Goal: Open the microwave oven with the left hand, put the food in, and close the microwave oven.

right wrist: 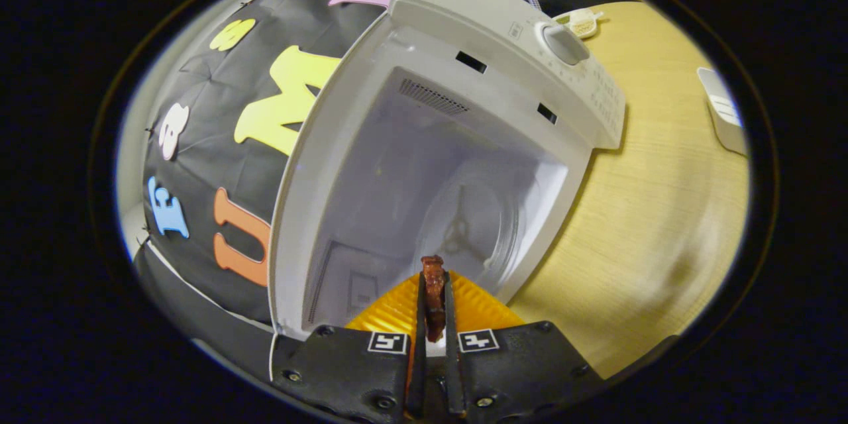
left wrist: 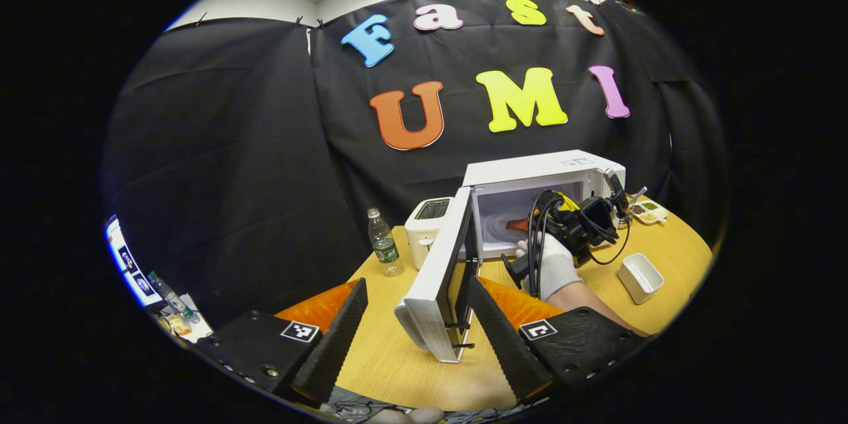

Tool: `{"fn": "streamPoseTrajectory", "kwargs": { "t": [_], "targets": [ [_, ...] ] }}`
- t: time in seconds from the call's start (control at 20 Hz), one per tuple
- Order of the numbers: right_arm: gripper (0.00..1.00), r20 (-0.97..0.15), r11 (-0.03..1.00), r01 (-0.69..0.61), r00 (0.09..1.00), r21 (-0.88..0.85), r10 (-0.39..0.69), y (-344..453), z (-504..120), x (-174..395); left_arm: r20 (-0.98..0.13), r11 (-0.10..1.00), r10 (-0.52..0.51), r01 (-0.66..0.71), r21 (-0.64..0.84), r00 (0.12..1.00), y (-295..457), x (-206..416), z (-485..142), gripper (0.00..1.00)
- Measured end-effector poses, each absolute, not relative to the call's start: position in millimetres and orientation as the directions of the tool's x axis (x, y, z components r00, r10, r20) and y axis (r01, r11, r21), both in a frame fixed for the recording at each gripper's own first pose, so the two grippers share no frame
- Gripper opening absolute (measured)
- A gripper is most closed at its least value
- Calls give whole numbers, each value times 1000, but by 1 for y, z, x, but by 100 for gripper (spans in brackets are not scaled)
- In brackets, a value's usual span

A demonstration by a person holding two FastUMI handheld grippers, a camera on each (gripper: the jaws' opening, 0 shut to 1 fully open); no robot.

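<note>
Reddish-brown food (right wrist: pixel 434 295) sat clamped in the right gripper (right wrist: pixel 434 318), its long axis running along the fingers, toward the open microwave (right wrist: pixel 464 146) cavity. The left gripper (left wrist: pixel 414 338) gaped beside the door (left wrist: pixel 440 278).

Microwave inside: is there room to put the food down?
Yes. The white microwave oven's cavity looks bare, its round glass turntable free beyond the reddish-brown food piece clamped in the right gripper. The wooden table beside it is open too. By the open door, the left gripper crowds things.
</note>
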State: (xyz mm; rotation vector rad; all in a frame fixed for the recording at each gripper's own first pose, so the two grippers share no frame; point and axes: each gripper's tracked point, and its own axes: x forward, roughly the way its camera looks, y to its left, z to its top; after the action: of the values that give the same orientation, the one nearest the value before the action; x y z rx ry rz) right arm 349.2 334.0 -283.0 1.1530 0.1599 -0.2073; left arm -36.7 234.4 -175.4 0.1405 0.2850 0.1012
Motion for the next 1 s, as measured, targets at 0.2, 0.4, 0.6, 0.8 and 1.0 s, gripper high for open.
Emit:
{"fn": "streamPoseTrajectory", "kwargs": {
  "t": [0.2, 0.4, 0.6, 0.8, 1.0],
  "targets": [
    [15, -257, 416, 275, 961, 867, -99, 322, -307, 376, -289, 985, 114, -69, 161, 950, 234, -34, -181, 94],
    [19, -244, 521, 269, 963, 810, -118, 318, -309, 380, -295, 986, 102, -57, 157, 950, 229, -33, -183, 94],
    [16, -262, 679, 285, 955, 676, -140, 313, -308, 379, -289, 981, 106, -53, 186, 951, 229, -33, -181, 94],
    [40, -230, 784, 258, 961, 565, -151, 311, -301, 379, -283, 982, 106, -55, 181, 953, 229, -31, -183, 94],
    [81, -236, 847, 248, 960, 470, -150, 309, -307, 378, -281, 982, 107, -58, 177, 954, 228, -31, -183, 94]
  ]
}}
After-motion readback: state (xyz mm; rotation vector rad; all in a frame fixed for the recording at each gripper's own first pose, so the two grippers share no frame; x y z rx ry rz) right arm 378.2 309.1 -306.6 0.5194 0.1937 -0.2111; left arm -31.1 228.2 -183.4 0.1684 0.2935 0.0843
